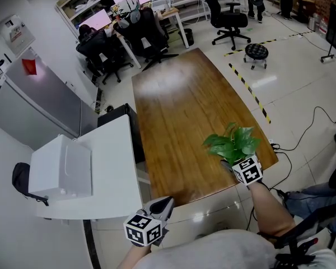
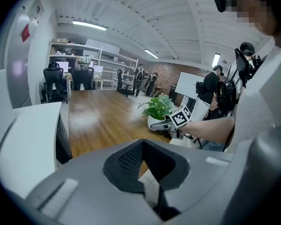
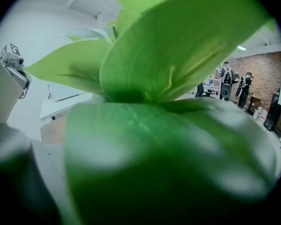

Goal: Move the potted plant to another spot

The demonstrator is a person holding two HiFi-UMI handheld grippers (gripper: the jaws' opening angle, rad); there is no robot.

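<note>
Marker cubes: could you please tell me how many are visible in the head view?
2. One cube is on the left gripper at the bottom edge; the other is on the right gripper at the potted plant on the table's near right corner.

- The head view looks steeply down from above the near end of the table (image 1: pixel 185 122). It takes in the whole top, the plant (image 1: pixel 233 143), the left gripper (image 1: pixel 165 205) and the right gripper (image 1: pixel 231 164).
- The left gripper view sits low at that near end and faces along the table, with the plant and right gripper mid-distance at right.
- The right gripper view is pressed into blurred leaves and seems to face across the room.
</note>
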